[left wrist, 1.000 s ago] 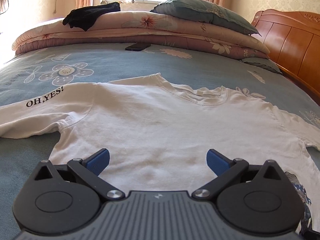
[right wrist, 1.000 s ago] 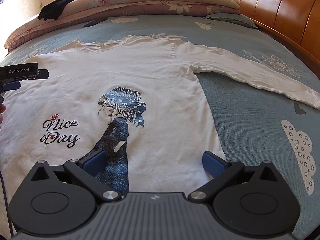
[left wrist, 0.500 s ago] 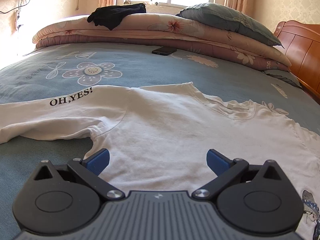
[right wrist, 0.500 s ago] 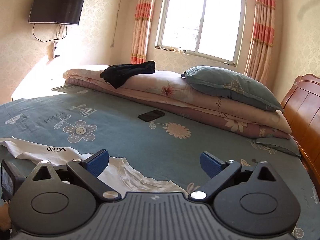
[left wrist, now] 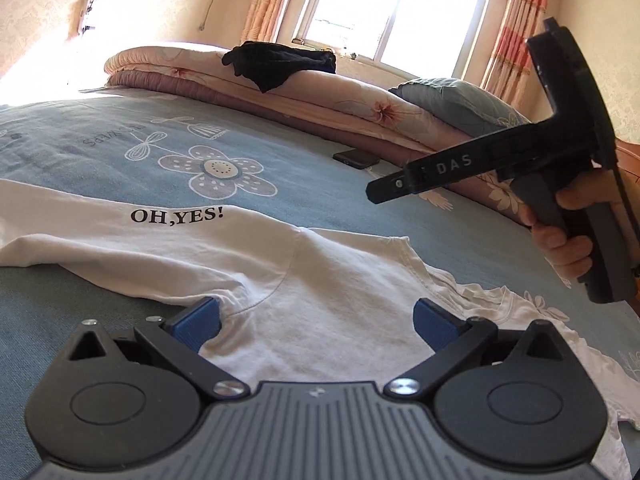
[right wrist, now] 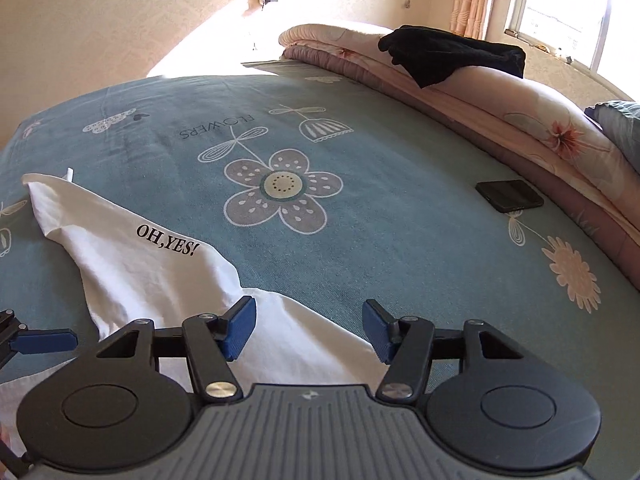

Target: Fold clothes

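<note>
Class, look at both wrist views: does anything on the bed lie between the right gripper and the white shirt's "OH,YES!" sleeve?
Nothing visible does. The right gripper, jaws closing and empty, hangs over the white shirt beside that sleeve. The phone and black garment lie far off.

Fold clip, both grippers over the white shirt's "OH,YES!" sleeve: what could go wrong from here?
1. The right gripper has its jaws closing with no cloth pinched; it may grab only a wrinkle of the white shirt.
2. The left gripper, open near the armpit seam, could also catch the blue bedsheet.
3. The "OH,YES!" sleeve lies creased, so a fold may come out uneven.
</note>
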Motion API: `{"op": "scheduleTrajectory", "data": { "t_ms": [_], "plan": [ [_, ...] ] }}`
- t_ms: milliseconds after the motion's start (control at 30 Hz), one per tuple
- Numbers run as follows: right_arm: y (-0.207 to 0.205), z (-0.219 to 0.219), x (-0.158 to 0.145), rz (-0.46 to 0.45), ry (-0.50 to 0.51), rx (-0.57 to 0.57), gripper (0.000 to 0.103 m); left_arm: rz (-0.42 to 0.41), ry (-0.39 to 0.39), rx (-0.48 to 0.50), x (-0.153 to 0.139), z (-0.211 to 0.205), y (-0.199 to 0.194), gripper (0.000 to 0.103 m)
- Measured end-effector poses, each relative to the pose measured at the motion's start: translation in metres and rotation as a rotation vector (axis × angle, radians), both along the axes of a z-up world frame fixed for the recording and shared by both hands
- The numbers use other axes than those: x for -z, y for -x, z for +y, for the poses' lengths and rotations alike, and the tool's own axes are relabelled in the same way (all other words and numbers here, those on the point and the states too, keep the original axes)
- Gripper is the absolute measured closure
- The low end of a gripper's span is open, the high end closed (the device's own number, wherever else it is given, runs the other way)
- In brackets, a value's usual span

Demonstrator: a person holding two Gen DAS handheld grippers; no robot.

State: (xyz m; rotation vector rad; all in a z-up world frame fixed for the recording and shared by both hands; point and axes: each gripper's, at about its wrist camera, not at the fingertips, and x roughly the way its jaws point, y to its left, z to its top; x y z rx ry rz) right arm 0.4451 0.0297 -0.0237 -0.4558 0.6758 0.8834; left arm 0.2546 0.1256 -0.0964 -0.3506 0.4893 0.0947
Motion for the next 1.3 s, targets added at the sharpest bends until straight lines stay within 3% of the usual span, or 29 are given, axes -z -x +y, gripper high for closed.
{"op": "scheduleTrajectory", "data": {
  "t_ms": [233, 467, 533, 567, 600, 700, 767, 867, 933, 1033, 1233, 1300],
  "plan": [
    [-0.036, 0.031, 0.044, 0.069, 0.031, -0.104, 0.049, 0.037, 0.086, 0.024, 0.007, 0.008, -0.004, 0.0],
    [-0.041, 0.043, 0.062, 0.099, 0.103, -0.184, 0.05, 0.053, 0.089, 0.046, 0.01, 0.005, -0.005, 0.0],
    [-0.039, 0.043, 0.062, 0.113, 0.096, -0.185, 0.06, 0.059, 0.099, 0.051, 0.011, 0.005, -0.005, 0.0],
    [-0.036, 0.043, 0.061, 0.127, 0.096, -0.191, 0.08, 0.062, 0.105, 0.052, 0.011, 0.006, -0.005, 0.0],
    [-0.031, 0.044, 0.061, 0.117, 0.106, -0.199, 0.092, 0.065, 0.111, 0.052, 0.012, 0.006, -0.005, 0.0],
    [-0.017, 0.049, 0.059, 0.026, 0.128, -0.194, 0.098, 0.068, 0.118, 0.049, 0.012, 0.007, -0.005, 0.0],
    [-0.01, 0.051, 0.056, -0.034, 0.135, -0.187, 0.099, 0.065, 0.121, 0.048, 0.012, 0.007, -0.005, 0.0],
    [-0.021, 0.049, 0.048, -0.021, 0.071, -0.127, 0.1, 0.061, 0.125, 0.045, 0.012, 0.007, -0.004, 0.0],
    [-0.022, 0.051, 0.053, -0.052, 0.084, -0.104, 0.101, 0.062, 0.127, 0.043, 0.012, 0.008, -0.004, 0.0],
    [-0.027, 0.054, 0.065, -0.013, 0.103, -0.063, 0.099, 0.061, 0.133, 0.041, 0.012, 0.009, -0.004, 0.0],
    [-0.014, 0.035, 0.032, -0.013, -0.003, 0.006, 0.082, 0.055, 0.134, 0.03, 0.01, 0.01, -0.003, 0.0],
    [-0.007, 0.026, 0.023, 0.009, 0.013, 0.023, 0.074, 0.059, 0.136, 0.031, 0.009, 0.01, -0.003, 0.0]
  ]
}}
